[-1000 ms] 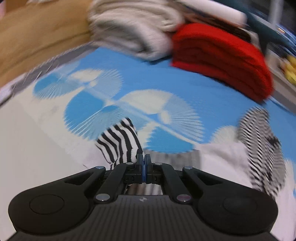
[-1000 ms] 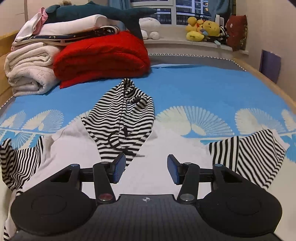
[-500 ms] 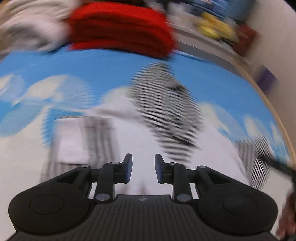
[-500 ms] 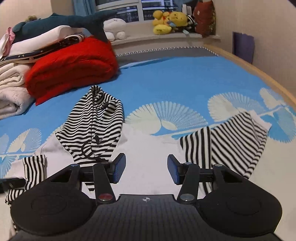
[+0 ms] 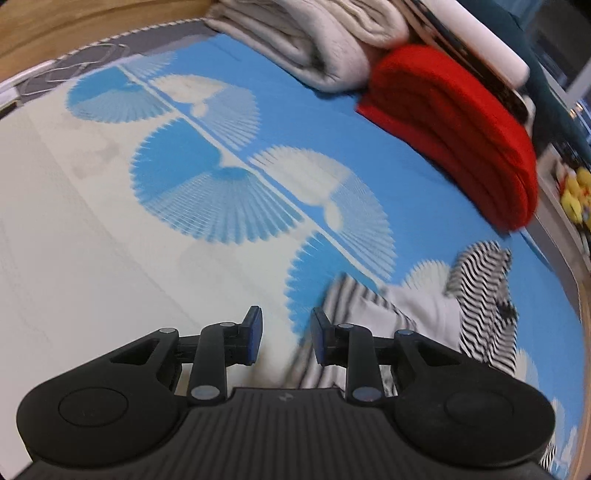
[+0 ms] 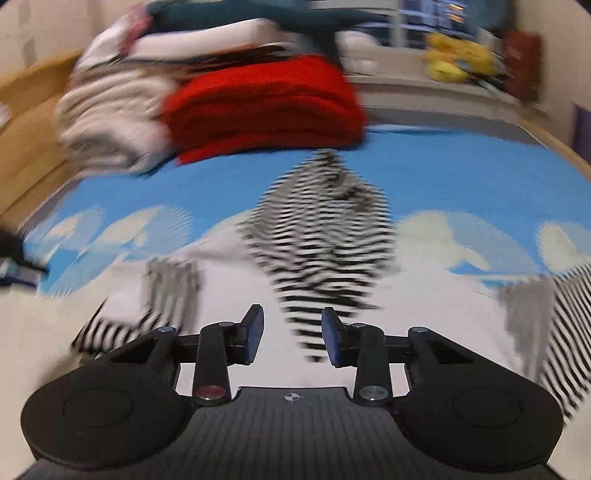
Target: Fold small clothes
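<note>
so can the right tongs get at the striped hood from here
Probably yes: the black-and-white striped hood lies flat just ahead of the closing, empty right tongs, with only white garment fabric between.

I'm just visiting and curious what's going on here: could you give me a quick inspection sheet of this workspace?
Surface: bed cover, blue and white fan pattern.
Job's things: white garment with striped sleeves and hood, lying spread out on the cover, blurred.
Clutter: folded red blanket; pale folded blankets; yellow plush toys on the ledge.
Grippers: left hand-held gripper open, nothing between its fingers; right hand-held gripper closing, nothing gripped.
Cables: nothing seen.
Surroundings: wooden bed frame, window behind.
</note>
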A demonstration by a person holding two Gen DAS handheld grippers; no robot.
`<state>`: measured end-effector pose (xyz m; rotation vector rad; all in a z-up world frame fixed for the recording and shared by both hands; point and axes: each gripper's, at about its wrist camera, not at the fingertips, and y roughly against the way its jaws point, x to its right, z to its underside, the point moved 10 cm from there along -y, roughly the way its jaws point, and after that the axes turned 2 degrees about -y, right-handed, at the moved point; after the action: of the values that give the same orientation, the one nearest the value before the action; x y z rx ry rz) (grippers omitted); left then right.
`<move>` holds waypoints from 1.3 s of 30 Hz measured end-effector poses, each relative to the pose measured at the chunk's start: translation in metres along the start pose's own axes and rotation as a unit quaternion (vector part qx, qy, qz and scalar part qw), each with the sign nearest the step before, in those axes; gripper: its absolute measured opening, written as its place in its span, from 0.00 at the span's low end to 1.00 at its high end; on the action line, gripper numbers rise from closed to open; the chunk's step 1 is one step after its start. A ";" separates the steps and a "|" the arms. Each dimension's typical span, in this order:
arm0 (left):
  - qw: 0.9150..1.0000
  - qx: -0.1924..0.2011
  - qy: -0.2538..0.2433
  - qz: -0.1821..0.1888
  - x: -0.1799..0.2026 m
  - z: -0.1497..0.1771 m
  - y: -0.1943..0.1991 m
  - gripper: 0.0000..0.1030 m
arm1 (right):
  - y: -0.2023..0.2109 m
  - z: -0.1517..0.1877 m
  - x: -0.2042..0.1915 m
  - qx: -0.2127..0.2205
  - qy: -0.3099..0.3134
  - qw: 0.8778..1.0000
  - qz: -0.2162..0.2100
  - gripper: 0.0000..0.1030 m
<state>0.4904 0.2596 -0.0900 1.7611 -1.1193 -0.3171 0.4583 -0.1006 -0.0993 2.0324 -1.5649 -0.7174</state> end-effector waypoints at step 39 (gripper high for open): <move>0.990 -0.072 -0.113 0.046 0.087 0.080 -0.028 0.30 | 0.007 0.052 0.201 -0.073 -0.337 0.930 0.126 0.09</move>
<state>0.5009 0.1453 -0.1284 1.5694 -1.3005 -0.5376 0.4616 -0.2999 -0.1578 1.5014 -2.0079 -1.4811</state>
